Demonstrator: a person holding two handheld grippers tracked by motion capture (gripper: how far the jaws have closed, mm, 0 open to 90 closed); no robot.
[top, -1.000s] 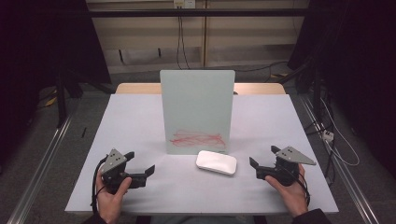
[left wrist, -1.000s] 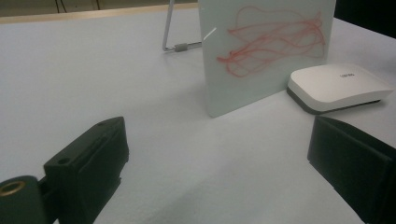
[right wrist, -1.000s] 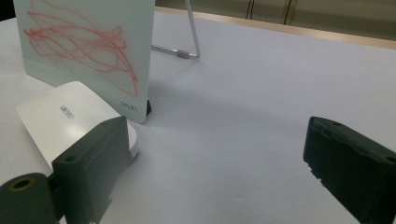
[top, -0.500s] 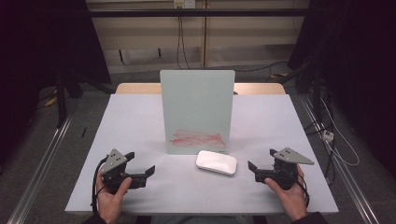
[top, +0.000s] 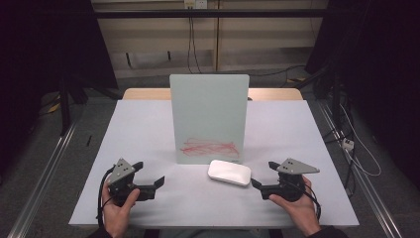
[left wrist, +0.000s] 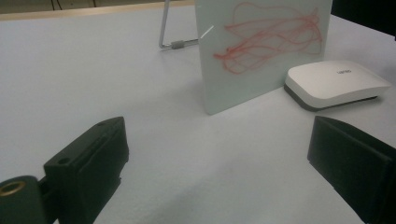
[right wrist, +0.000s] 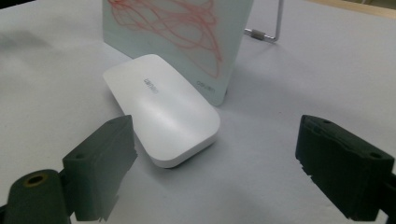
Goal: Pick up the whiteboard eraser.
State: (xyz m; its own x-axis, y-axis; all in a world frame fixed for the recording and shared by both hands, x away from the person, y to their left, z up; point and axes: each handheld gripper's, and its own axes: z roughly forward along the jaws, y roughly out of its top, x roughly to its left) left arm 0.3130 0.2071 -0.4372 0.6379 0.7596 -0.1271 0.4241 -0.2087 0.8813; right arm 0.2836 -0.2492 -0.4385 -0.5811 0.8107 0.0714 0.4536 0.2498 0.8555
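One upright whiteboard point(top: 209, 119) with red scribbles point(top: 210, 148) stands mid-table point(top: 297, 134) on a wire stand point(left wrist: 170, 32), close behind one white eraser point(top: 229, 172). The eraser lies flat just ahead of the right gripper point(top: 260, 186), whose jaws have just been closing yet stand apart, nothing pinched. One left gripper point(top: 151, 184) sits well apart, jaws spread, empty. Two grippers total.
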